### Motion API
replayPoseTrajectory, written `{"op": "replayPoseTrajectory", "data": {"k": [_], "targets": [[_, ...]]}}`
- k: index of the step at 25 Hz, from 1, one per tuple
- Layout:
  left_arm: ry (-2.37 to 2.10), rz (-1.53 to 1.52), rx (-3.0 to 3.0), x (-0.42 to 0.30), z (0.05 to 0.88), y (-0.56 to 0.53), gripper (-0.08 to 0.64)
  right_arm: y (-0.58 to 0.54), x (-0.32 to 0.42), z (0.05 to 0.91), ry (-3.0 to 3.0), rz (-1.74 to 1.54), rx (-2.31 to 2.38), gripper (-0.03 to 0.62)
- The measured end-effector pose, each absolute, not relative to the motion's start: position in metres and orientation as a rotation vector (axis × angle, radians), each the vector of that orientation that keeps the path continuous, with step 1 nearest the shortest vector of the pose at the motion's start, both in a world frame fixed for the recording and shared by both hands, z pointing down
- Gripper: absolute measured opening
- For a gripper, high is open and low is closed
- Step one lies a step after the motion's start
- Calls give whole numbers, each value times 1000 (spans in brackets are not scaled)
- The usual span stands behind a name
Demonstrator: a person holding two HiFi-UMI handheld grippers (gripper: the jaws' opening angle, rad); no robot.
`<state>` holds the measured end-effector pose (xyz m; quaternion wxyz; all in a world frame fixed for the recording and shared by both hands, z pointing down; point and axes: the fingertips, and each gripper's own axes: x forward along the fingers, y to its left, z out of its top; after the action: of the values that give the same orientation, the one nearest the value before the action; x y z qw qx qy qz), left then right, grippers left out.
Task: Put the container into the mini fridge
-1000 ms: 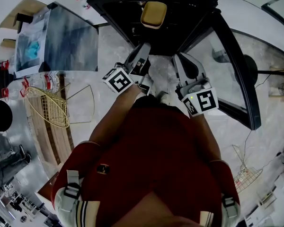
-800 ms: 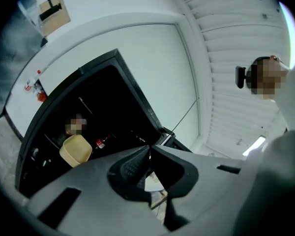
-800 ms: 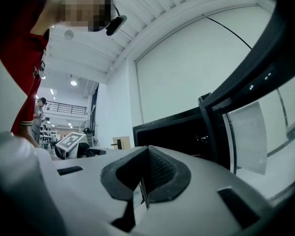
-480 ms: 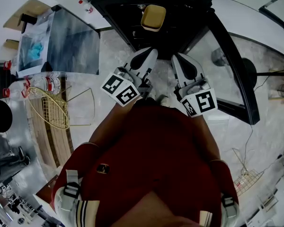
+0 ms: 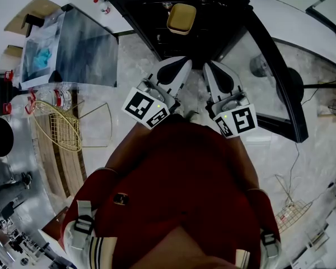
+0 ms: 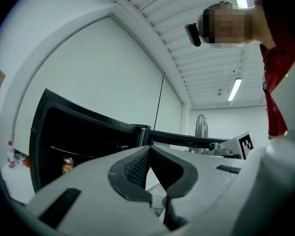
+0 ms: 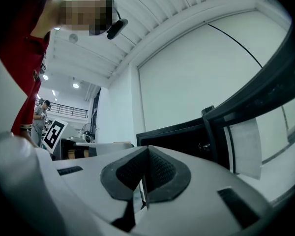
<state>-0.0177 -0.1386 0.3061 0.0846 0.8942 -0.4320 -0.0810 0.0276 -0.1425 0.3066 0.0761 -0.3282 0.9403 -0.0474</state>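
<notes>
The container (image 5: pixel 181 18), tan with a yellowish lid, sits inside the black mini fridge (image 5: pixel 129 4), whose glass door (image 5: pixel 280 83) hangs open to the right. Both grippers hover side by side just in front of the fridge opening, below the container and apart from it. My left gripper (image 5: pixel 182 66) is shut with nothing between its pads (image 6: pixel 148 149). My right gripper (image 5: pixel 210 67) is shut and empty too (image 7: pixel 146 149). In the left gripper view the dark fridge interior (image 6: pixel 54 132) shows a drink can (image 6: pixel 68 165) on a shelf. The right gripper view shows the fridge (image 7: pixel 177 136) and the door edge (image 7: pixel 265 112).
A gold wire basket (image 5: pixel 59 126) and plastic bottles (image 5: pixel 50 97) lie at the left, beside a dark glass-topped unit (image 5: pixel 81 46). Another wire basket (image 5: pixel 291 209) is at the lower right. A standing fan (image 6: pixel 200 127) is beyond the fridge. The floor is pale marble.
My left gripper has drawn back from the fridge opening toward my body and its jaws have closed. The container stays inside the fridge. The right gripper has hardly moved.
</notes>
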Motion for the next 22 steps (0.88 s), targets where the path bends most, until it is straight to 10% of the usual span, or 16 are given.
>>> {"op": "replayPoseTrajectory", "data": {"k": [22], "targets": [[-1340,-252,2663,-22,305,-123,8,-126,25,305,2842,-98,-959,-3]]}}
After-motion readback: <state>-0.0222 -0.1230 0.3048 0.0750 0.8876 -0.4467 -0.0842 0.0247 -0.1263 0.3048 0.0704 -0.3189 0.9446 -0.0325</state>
